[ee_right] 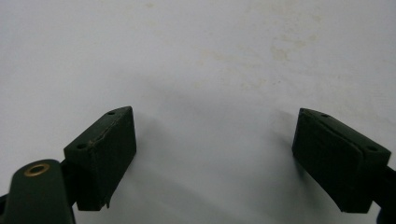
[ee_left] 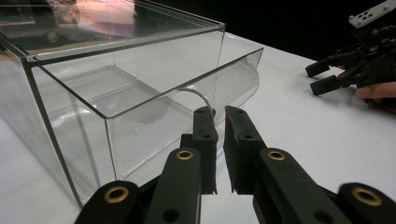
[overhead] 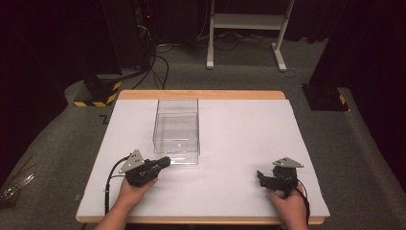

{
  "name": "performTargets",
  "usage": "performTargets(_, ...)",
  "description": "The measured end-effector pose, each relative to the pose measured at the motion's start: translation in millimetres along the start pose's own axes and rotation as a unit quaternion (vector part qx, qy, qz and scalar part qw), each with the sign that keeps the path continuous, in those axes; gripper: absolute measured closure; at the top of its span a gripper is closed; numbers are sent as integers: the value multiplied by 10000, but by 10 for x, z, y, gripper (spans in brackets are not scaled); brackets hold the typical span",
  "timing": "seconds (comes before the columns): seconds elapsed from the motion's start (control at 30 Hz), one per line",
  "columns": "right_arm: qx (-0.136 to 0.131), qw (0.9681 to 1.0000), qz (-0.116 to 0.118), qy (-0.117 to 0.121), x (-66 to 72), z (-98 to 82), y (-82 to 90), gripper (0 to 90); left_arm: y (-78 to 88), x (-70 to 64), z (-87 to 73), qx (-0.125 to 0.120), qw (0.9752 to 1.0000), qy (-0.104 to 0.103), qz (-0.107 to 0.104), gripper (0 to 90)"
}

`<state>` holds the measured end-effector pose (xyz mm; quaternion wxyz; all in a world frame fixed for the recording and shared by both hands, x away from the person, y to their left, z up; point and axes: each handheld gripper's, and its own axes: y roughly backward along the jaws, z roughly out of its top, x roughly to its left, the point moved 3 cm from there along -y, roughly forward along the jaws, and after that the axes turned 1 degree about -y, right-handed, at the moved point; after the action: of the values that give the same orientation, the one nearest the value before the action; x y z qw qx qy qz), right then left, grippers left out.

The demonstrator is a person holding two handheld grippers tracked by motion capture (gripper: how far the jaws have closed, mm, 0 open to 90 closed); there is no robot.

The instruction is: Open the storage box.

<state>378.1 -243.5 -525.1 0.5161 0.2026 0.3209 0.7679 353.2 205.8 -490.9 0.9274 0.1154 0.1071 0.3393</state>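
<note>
- Nearest us on the high view, the left hand (overhead: 135,190) holds the left gripper (overhead: 165,162) right at the front of the clear box (overhead: 176,132), while the right hand (overhead: 289,203) holds the right gripper (overhead: 260,176) well apart, near the worktop's (overhead: 239,143) right front corner.
- The left gripper view gives us what the high view can't: the jaws are nearly pressed together with just a thin slit between them, tips at the small curved clear handle (ee_left: 198,95) on the box's drawer front (ee_left: 187,116). We can't tell if they actually pinch it.
- That same view catches the right gripper (ee_left: 322,77) off to the side, jaws parted, fingertips (ee_left: 376,90) behind it.
- The right gripper view is close-up: jaws spread wide over bare white worktop (ee_right: 210,70) with faint stains, nothing between them.
- Room-wise, there's lots of open white surface between the two grippers and right of the box.
- Farther back, the box sits left of centre, its rear short of the wooden far edge (overhead: 201,94); beyond is grey carpet (overhead: 239,72) and a white frame's legs (overhead: 249,33).
</note>
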Motion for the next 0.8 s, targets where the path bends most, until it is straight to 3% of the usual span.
performTargets(0.33, 9, 10000, 3, 2, -1, 0, 1, 138, 80, -103, -39, 33, 9999, -69, -106, 840)
performTargets(0.5, 10, 10000, 3, 1, -1, 0, 1, 138, 110, -207, -50, 139, 9995, -220, -169, 846)
performTargets(0.8, 10, 10000, 3, 1, -1, 0, 1, 138, 198, -295, -85, 202, 9990, -237, -306, 849)
